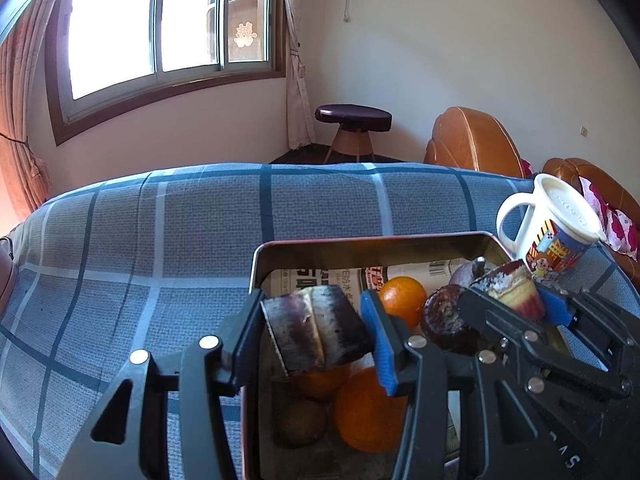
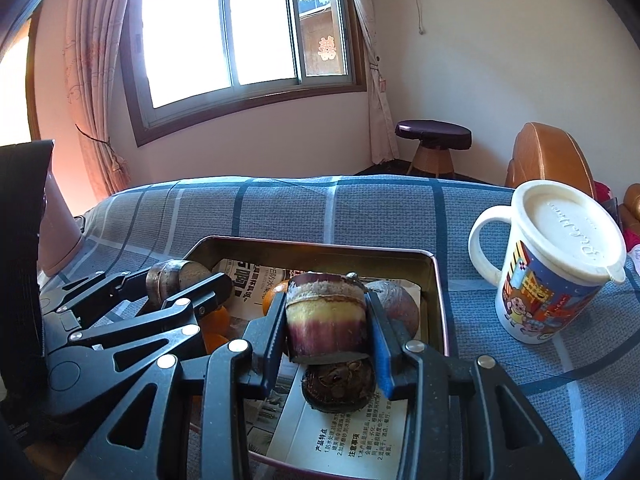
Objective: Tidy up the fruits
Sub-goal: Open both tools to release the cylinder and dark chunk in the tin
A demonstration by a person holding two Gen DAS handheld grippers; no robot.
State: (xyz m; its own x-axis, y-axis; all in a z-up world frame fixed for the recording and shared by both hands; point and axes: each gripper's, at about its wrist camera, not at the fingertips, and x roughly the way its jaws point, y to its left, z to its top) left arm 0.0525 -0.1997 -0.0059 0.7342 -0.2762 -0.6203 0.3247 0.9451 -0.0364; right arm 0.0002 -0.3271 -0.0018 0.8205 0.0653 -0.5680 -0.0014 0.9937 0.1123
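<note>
My left gripper [image 1: 314, 328] is shut on a short purple sugarcane piece [image 1: 320, 332], held over the near left part of an open metal tin [image 1: 360, 240]. Inside the tin lie two oranges [image 1: 402, 296], a kiwi [image 1: 300, 424] and a dark brown round fruit [image 1: 448, 324]. My right gripper [image 2: 327, 328] is shut on another sugarcane piece [image 2: 326, 312], purple with a yellow band, directly above the dark round fruit [image 2: 338, 388]. A purple round fruit [image 2: 396, 308] sits behind it. Each gripper also shows in the other's view: the right gripper [image 1: 516, 300] and the left gripper [image 2: 180, 284].
The tin [image 2: 312, 246] is lined with printed paper and rests on a blue checked cloth [image 1: 160, 240]. A lidded white cartoon mug [image 2: 548, 280] stands just right of the tin. A pinkish object [image 2: 60, 232] sits at the far left. A stool [image 1: 354, 120] and brown sofa [image 1: 472, 140] stand beyond.
</note>
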